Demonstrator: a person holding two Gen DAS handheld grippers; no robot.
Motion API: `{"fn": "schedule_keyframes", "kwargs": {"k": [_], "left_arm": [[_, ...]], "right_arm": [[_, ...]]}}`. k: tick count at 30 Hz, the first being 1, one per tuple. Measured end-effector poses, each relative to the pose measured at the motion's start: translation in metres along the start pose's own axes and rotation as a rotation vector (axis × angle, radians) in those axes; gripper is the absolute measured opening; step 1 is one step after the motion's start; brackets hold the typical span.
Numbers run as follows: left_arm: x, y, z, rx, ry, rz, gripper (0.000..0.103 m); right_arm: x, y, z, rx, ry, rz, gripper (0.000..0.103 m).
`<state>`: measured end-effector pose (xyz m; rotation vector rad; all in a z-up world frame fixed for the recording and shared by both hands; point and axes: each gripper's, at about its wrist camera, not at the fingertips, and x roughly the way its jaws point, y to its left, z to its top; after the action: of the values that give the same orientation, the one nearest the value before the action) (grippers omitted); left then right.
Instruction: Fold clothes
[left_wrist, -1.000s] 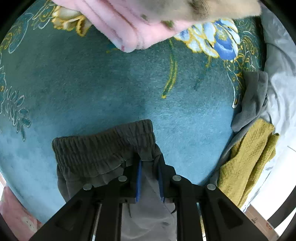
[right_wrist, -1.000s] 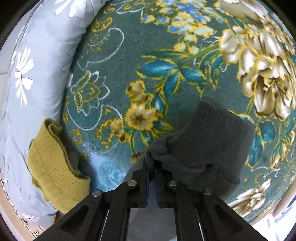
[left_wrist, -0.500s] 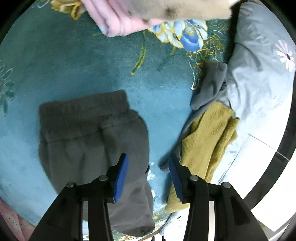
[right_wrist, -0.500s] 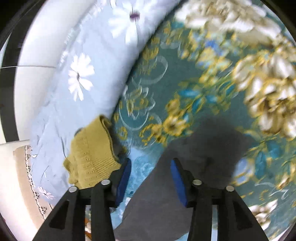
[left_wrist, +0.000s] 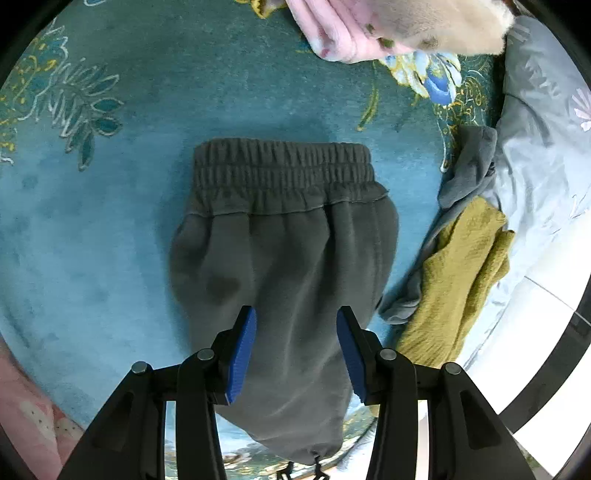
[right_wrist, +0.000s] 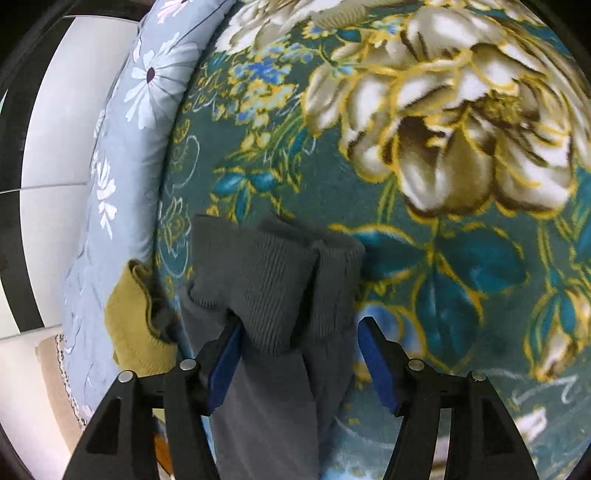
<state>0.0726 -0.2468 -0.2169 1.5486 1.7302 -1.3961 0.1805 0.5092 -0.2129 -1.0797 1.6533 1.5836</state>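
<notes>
Dark grey sweatpants (left_wrist: 284, 258) lie flat on the teal floral blanket (left_wrist: 110, 229), elastic waistband at the far end. My left gripper (left_wrist: 295, 350) is open and empty, hovering above the pants' middle. In the right wrist view the pants' ribbed cuffs (right_wrist: 280, 273) lie bunched on the blanket (right_wrist: 461, 277). My right gripper (right_wrist: 301, 362) is open above them, holding nothing.
A mustard knit garment (left_wrist: 458, 288) and a grey-blue garment (left_wrist: 469, 173) lie heaped to the right of the pants, beside a light blue floral pillow (left_wrist: 546, 147). The mustard garment (right_wrist: 136, 325) and the pillow (right_wrist: 125, 155) also show in the right wrist view. A pink and cream plush bundle (left_wrist: 388, 29) sits at the far edge.
Both grippers let go of the grey pants and opened wide. They rose and pulled back, and the pants now lie spread flat.
</notes>
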Motion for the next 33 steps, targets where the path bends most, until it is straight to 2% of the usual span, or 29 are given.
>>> {"fn": "schedule_keyframes", "kwargs": {"k": [6, 8, 10, 12, 16, 19, 22, 23, 26, 28, 31, 33], "left_arm": [[-0.001, -0.009, -0.005, 0.028, -0.011, 0.032, 0.046], [0.0, -0.016, -0.008, 0.052, -0.008, 0.037, 0.046], [0.001, -0.022, -0.013, 0.083, -0.003, 0.045, 0.046], [0.002, -0.028, -0.017, 0.12, 0.007, 0.056, 0.046], [0.012, -0.038, -0.033, 0.199, 0.046, 0.082, 0.046], [0.022, -0.044, -0.045, 0.254, 0.082, 0.101, 0.046], [0.035, -0.048, -0.062, 0.324, 0.121, 0.127, 0.046], [0.039, -0.049, -0.067, 0.35, 0.136, 0.141, 0.046], [0.051, -0.052, -0.082, 0.408, 0.175, 0.175, 0.046], [0.058, -0.052, -0.091, 0.426, 0.199, 0.188, 0.046], [0.062, -0.054, -0.101, 0.429, 0.219, 0.177, 0.046], [0.061, -0.058, -0.105, 0.44, 0.223, 0.167, 0.046]], "right_arm": [[0.018, 0.006, 0.0, 0.058, -0.024, 0.019, 0.063], [0.024, 0.007, 0.0, 0.077, -0.032, 0.026, 0.056], [0.021, 0.007, 0.001, 0.106, -0.03, 0.051, 0.041], [0.018, 0.009, 0.001, 0.111, -0.032, 0.06, 0.034], [-0.005, 0.017, -0.003, 0.077, -0.05, 0.079, 0.026], [-0.036, 0.013, -0.006, 0.055, -0.086, 0.123, 0.024], [-0.074, -0.001, -0.006, 0.044, -0.129, 0.129, 0.024], [-0.085, -0.007, -0.005, 0.053, -0.152, 0.12, 0.024], [-0.113, -0.024, 0.006, 0.042, -0.208, 0.003, 0.024], [-0.119, -0.025, 0.007, 0.031, -0.208, -0.045, 0.024], [-0.127, -0.002, -0.007, -0.088, -0.229, -0.098, 0.024], [-0.129, 0.03, -0.028, -0.221, -0.258, -0.131, 0.024]]}}
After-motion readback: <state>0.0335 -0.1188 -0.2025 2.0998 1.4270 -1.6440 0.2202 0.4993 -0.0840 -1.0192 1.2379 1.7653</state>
